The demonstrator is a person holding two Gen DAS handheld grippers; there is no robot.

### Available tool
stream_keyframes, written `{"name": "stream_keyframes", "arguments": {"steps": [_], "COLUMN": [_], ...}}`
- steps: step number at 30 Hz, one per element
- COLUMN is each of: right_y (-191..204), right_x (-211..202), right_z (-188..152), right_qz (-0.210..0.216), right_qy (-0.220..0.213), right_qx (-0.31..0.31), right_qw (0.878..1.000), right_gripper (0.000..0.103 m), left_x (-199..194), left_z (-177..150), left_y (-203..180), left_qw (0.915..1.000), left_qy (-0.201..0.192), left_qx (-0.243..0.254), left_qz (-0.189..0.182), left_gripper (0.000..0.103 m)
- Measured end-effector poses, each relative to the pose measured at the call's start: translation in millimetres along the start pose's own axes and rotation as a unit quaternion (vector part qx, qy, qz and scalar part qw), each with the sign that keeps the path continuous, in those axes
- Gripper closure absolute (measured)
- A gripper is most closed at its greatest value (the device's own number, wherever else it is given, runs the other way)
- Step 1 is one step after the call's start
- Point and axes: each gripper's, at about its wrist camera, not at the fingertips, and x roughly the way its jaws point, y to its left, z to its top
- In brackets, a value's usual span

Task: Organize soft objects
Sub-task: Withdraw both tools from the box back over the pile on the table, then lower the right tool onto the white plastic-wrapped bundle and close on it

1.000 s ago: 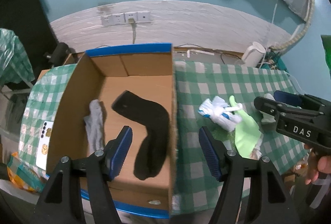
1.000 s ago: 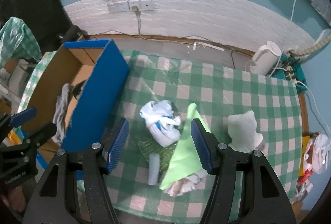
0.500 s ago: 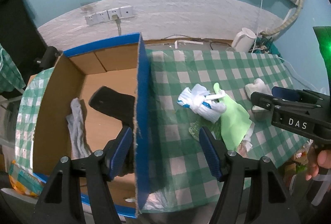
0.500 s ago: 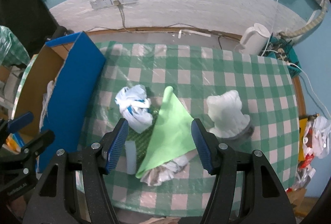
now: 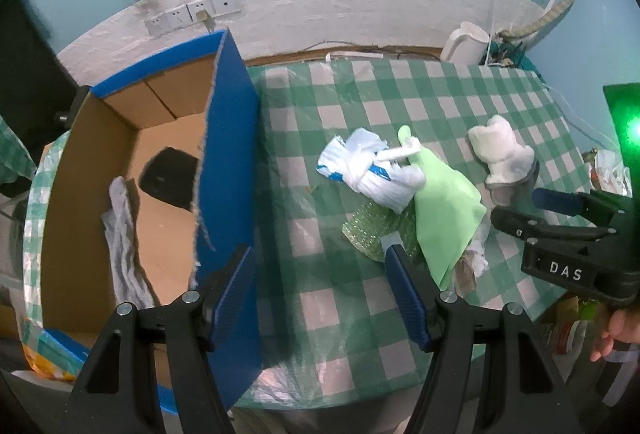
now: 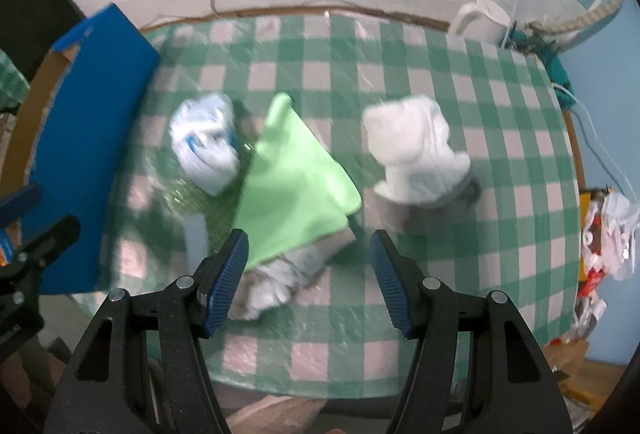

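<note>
On the green checked table lie a knotted white-and-blue bundle [image 5: 372, 173] [image 6: 206, 147], a light green cloth [image 5: 444, 205] [image 6: 294, 177] over a crumpled grey-white rag [image 6: 280, 280], a glittery green piece [image 5: 370, 230] and a white plush toy [image 5: 500, 149] [image 6: 416, 149]. The cardboard box [image 5: 228, 137] with blue outer walls holds a black sock [image 5: 170, 177] and a grey sock [image 5: 122, 230]. My left gripper [image 5: 320, 282] hovers open over the table just right of the box wall. My right gripper [image 6: 308, 266] is open above the green cloth's near edge; its body [image 5: 568, 234] shows in the left wrist view.
A white kettle [image 5: 466, 43] [image 6: 482, 21] and cables sit at the table's far right corner. Wall sockets [image 5: 192, 13] are behind the box. A white bag with clutter [image 6: 608, 230] hangs past the right edge. A hand [image 5: 616, 330] holds the right gripper.
Both grippers moved right and lower. The left one went from over the box's inside to the table beside its wall. The right one shifted from the white-and-blue bundle toward the green cloth and plush.
</note>
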Motion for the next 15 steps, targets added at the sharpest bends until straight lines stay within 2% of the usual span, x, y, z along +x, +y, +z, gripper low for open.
{"name": "stream_keyframes", "arguments": {"steps": [8, 15], "right_y": [-8.6, -8.8], "right_x": [29.9, 41.9], "right_z": [-16.6, -21.4], "right_qz": [-0.002, -0.009], "right_qy": [0.046, 0.060], "right_qx": [0.003, 0.003], "right_qw": [0.999, 0.998], "right_gripper": [0.041, 0.041], "left_x": [21.3, 34.6], "left_z": [-6.5, -11.4], "left_y": [-18.0, -21.2], "left_qw": [0.9995, 0.9990], "left_qy": [0.025, 0.040], "left_qx": [0.016, 0.016], "left_qz": [0.007, 0.012], "left_gripper": [0.034, 0.034]}}
